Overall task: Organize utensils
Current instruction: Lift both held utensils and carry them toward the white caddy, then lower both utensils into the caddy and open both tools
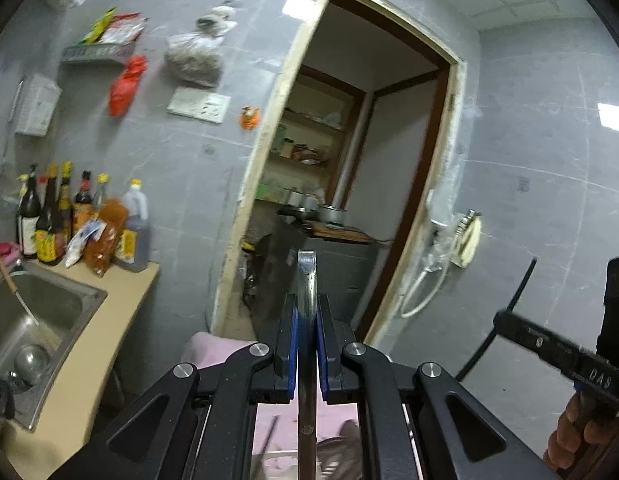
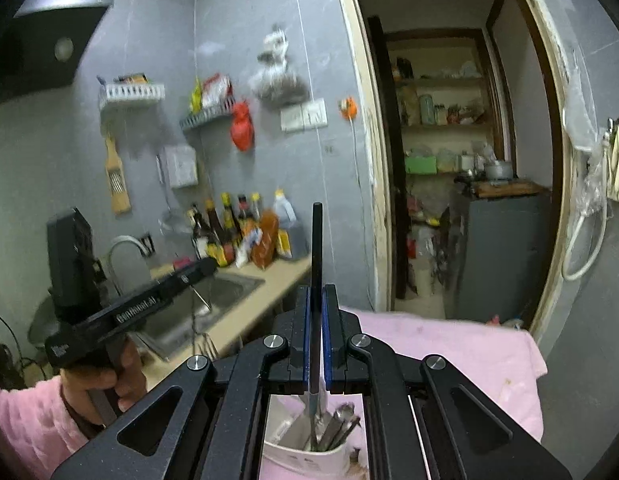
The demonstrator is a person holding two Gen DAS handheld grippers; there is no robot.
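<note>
Two claws each pinch one utensil. Letters "DAS" show on the right claw's (image 1: 557, 350) side, seen from the left one. Pressed between the left claw's (image 1: 307, 332) blue pads, a steel knife (image 1: 306, 280) points straight ahead. Ahead of the right claw (image 2: 316, 320), its black-handled knife (image 2: 316, 248) points forward too, blade back over a white cup (image 2: 309, 458) of utensils under it.

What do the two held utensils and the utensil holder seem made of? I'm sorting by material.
The utensil in the left tool looks like bare polished metal: its handle is silvery with reflections. The right tool's utensil has a matte black handle, probably plastic. The white utensil holder looks glossy, ceramic or plastic.
</note>
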